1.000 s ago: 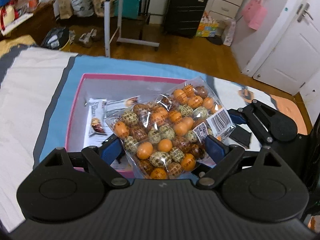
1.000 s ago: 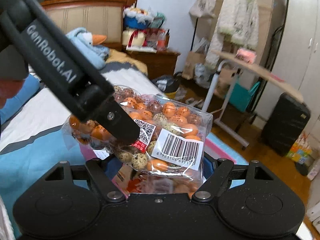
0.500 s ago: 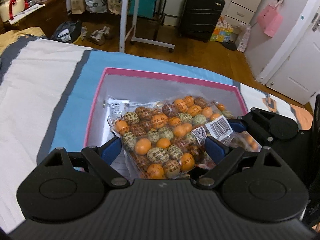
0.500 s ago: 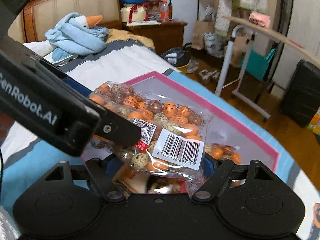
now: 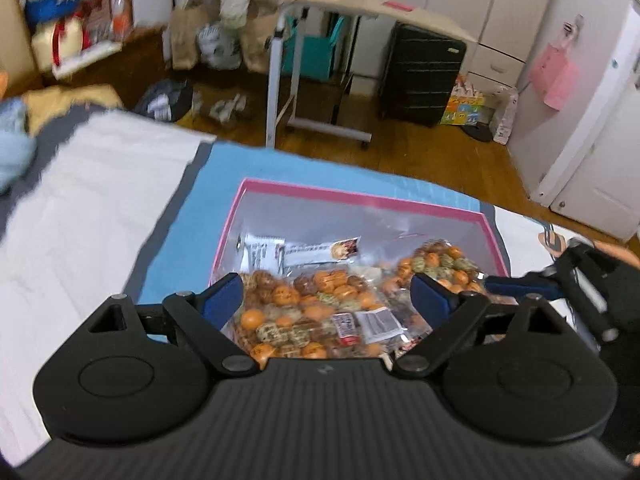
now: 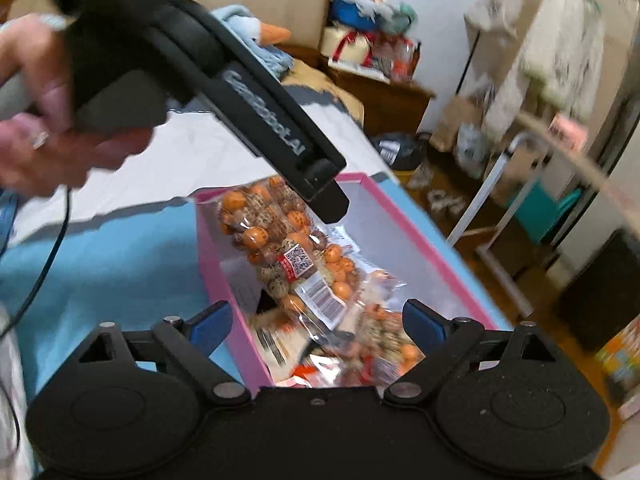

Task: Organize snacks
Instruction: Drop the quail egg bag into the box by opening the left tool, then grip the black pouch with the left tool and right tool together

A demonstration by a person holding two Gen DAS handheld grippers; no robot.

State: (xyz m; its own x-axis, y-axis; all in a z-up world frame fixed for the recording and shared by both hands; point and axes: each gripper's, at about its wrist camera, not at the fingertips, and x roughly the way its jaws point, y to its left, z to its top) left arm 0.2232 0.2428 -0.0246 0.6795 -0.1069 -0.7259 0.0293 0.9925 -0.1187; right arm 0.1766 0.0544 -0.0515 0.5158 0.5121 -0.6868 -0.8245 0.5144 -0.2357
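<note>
A clear bag of orange and speckled round snacks [image 5: 316, 320] lies in the pink-rimmed box [image 5: 360, 198] on the bed. It also shows in the right wrist view [image 6: 288, 256]. A second such bag [image 5: 436, 264] lies at the box's right. White wrapped snacks [image 5: 300, 250] lie behind. My left gripper [image 5: 328, 292] is open above the near bag, touching nothing. My right gripper [image 6: 316, 324] is open above the box [image 6: 224, 292], empty. The left gripper's body [image 6: 256, 120] hangs over the box in the right wrist view.
The box sits on a blue and white bedspread [image 5: 100, 208]. Beyond the bed are a wooden floor, a rolling side table [image 5: 352, 4], a black suitcase [image 5: 420, 72] and white doors [image 5: 592, 120]. A headboard and blue plush toy [image 6: 256, 40] are at the bed's head.
Both grippers let go of the snack bag, which now lies in the box. Both have opened and pulled back and up from it.
</note>
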